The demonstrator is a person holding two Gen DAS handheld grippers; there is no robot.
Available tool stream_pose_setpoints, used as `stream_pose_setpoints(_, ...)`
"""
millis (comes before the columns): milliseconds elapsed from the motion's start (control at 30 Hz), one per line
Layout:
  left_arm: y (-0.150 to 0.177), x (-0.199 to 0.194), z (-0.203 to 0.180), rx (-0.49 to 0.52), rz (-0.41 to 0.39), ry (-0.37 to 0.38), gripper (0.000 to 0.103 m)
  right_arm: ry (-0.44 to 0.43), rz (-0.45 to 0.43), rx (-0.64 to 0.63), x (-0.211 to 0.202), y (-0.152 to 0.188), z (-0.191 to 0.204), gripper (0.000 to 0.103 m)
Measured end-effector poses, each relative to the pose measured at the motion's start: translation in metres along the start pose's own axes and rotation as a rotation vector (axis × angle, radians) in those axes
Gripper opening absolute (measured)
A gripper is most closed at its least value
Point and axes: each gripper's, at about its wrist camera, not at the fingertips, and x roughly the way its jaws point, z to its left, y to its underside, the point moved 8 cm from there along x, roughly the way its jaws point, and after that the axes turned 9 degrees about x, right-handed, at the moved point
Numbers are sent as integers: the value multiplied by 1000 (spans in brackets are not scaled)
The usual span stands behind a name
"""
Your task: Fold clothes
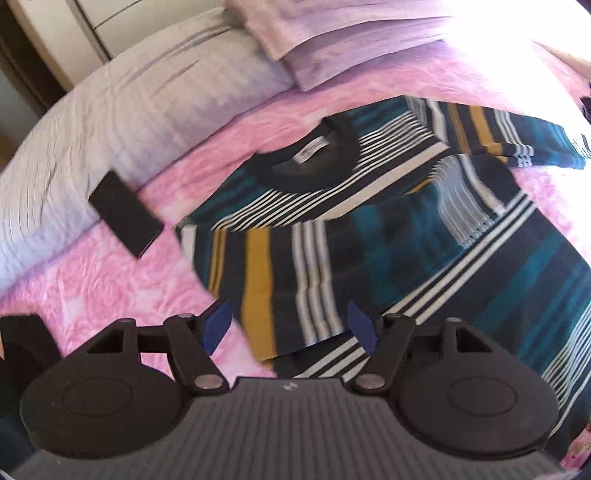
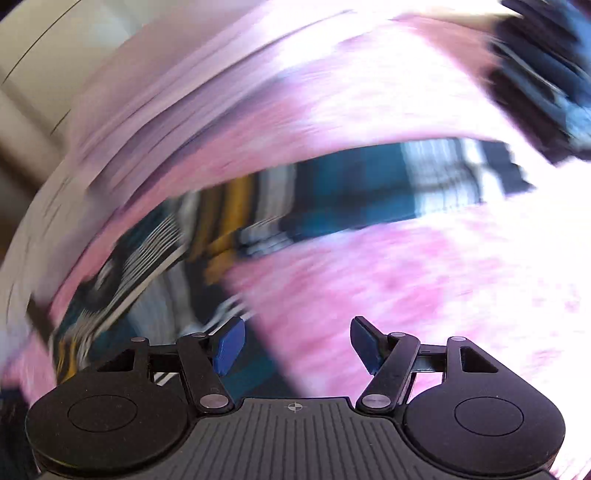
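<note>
A striped sweater (image 1: pixel 424 236) in navy, teal, white and mustard lies on the pink bedspread (image 1: pixel 110 280), collar toward the pillows. One sleeve is folded across its chest, the other stretches out to the right. My left gripper (image 1: pixel 290 326) hovers above the folded sleeve's cuff, jaws open, nothing between the blue pads. In the blurred right wrist view the same sweater (image 2: pixel 351 192) runs across the middle. My right gripper (image 2: pixel 297 345) hangs open over the bedspread (image 2: pixel 424 295) just right of the sweater's edge, holding nothing.
A black phone (image 1: pixel 125 216) lies on the bed left of the sweater, against a grey-white pillow (image 1: pixel 122 110). Folded lilac bedding (image 1: pixel 351 40) sits at the head. A white drawer unit (image 1: pixel 99 26) stands beyond. A dark striped garment (image 2: pixel 546 74) shows at upper right.
</note>
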Motion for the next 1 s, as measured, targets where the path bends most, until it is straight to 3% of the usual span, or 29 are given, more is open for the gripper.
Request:
stream_pose_setpoints(200, -31, -18, -54, -8, 34, -23, 73, 22, -19, 202, 29, -70, -104, 67)
stream_pose_setpoints(367, -48, 22, -99, -89, 112, 0, 72, -5, -56, 356, 59, -120, -169, 67)
stream_pose_setpoints(533, -63, 63, -136, -72, 146, -1, 72, -92, -119, 443, 82, -155, -198, 67)
stream_pose_setpoints(667, -72, 82, -141, -90, 167, 6, 72, -122, -152, 471, 84, -162, -199, 66)
stream_pose_setpoints(700, -74, 82, -139, -95, 162, 5, 72, -117, -157, 461, 82, -163, -197, 58)
stream_pose_setpoints(733, -76, 82, -137, -100, 158, 3, 72, -104, -165, 441, 80, -165, -193, 27)
stream_pose_setpoints(800, -78, 81, -131, -111, 146, 0, 72, -87, -174, 402, 77, -170, -183, 19)
stream_pose_setpoints(933, -74, 72, -111, -139, 115, 1, 72, -109, -178, 224, 63, -183, -121, 15)
stream_pose_setpoints(1000, -69, 66, -98, -156, 91, 4, 72, -133, -185, 62, 52, -186, -65, 15)
